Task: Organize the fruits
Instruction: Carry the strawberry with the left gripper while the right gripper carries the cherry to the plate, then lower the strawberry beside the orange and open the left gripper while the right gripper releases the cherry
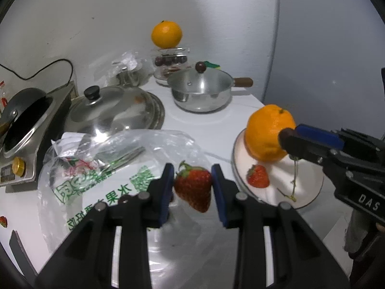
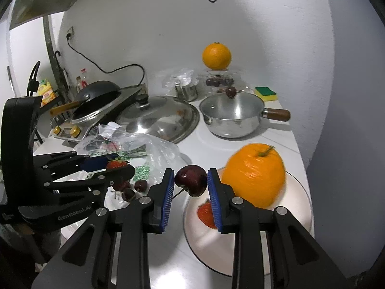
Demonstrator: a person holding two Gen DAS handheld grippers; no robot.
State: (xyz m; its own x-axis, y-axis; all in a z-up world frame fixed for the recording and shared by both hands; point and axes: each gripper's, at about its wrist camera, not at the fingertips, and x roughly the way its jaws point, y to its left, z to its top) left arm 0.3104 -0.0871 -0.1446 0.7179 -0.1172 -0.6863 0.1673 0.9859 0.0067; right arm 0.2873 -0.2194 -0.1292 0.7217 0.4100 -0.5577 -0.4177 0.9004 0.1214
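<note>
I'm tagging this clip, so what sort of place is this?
Most likely a small home kitchen counter: an induction cooker with a black wok, a steel saucepan beside a big pot lid, and a dish sponge against the wall.

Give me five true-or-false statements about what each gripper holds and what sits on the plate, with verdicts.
1. The left gripper holds a strawberry. True.
2. The right gripper holds an orange. False: it holds a cherry.
3. The plate carries an orange. True.
4. The plate holds no strawberry. False: a second strawberry lies on it.
5. The saucepan has a wooden handle. True.
</note>
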